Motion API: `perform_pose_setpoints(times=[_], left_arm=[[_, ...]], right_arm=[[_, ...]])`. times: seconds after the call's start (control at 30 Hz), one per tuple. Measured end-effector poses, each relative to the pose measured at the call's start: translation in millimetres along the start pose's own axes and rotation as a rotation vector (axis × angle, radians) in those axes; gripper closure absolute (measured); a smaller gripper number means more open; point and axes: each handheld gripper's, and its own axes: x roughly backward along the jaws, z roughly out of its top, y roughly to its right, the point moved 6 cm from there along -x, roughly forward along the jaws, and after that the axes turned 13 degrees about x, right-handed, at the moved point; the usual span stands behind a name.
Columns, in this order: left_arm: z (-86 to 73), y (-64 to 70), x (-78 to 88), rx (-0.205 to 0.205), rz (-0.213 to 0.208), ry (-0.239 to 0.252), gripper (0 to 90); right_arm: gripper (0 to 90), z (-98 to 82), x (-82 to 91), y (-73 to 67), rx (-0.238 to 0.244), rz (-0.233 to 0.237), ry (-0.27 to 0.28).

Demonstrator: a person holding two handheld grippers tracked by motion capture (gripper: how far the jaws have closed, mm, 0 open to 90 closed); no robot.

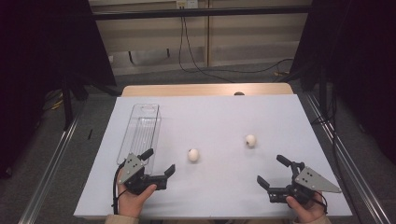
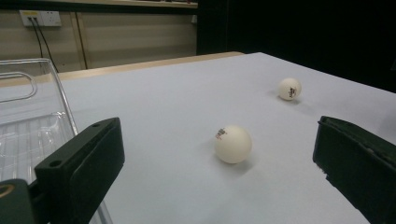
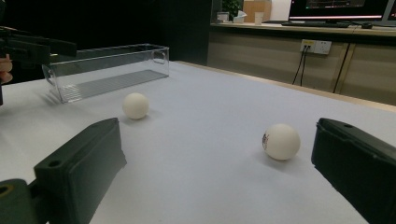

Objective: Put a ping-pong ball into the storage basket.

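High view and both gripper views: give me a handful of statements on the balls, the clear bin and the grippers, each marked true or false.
1. Two white balls lie on the table, apart from each other. True: one ball nearer the left gripper, the other ball nearer the right gripper.
2. One ball sits inside the clear bin. False: the bin holds no ball; both lie on the white table cover.
3. The left gripper is shut on a ball. False: its jaws stand wide apart and hold nothing.
4. The right gripper is open. True.
5. The bin lies at the left of the table. True.
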Motion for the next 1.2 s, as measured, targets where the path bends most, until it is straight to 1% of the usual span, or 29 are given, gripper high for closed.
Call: perform_pose_setpoints(times=[0.13, 0.17, 0.2, 0.5, 0.57, 0.6, 0.73, 0.77, 0.8, 1.0, 1.2], left_arm=[[-0.7, 0.3, -2.0, -0.001, -0.002, -0.006, 2.4], [-1.3, 1.1, -2.9, 0.010, -0.003, -0.006, 2.4], [-2.1, 1.1, -3.5, 0.004, -0.003, -0.014, 2.4], [-3.8, 4.1, -7.9, 0.000, -0.012, -0.026, 2.4], [-4.5, 5.4, -9.3, 0.008, -0.012, -0.027, 2.4], [-4.8, 5.6, -10.1, -0.003, -0.015, -0.034, 2.4], [-5.3, 6.5, -11.5, -0.002, -0.015, -0.036, 2.4], [-5.8, 7.3, -12.2, 0.005, -0.016, -0.038, 2.4], [-6.0, 7.2, -12.8, -0.005, -0.017, -0.041, 2.4], [-8.2, 9.7, -16.5, -0.006, -0.020, -0.055, 2.4], [-8.6, 10.1, -18.5, -0.005, -0.018, -0.059, 2.5]], right_arm=[[1.4, 0.1, 0.0, -0.1, 0.001, 0.001, 0.001], [1.4, 0.1, -0.1, -0.1, 0.000, 0.003, 0.001], [1.4, 0.0, -0.2, -0.2, 0.000, 0.003, 0.001], [1.4, 0.0, -0.1, -0.4, 0.007, 0.005, -0.001], [1.4, -0.1, -0.1, -0.4, 0.007, 0.006, -0.001], [1.4, 0.1, -0.3, -0.7, 0.004, 0.006, 0.000], [1.5, 0.1, -0.3, -0.9, 0.004, 0.007, 0.000], [1.4, 0.1, -0.3, -1.0, 0.004, 0.007, 0.000], [1.4, 0.1, -0.3, -1.0, 0.005, 0.007, 0.000], [1.4, 0.6, -0.2, -0.8, 0.004, 0.003, 0.003], [1.4, 0.3, -0.2, -1.0, 0.008, 0.008, 0.001]])
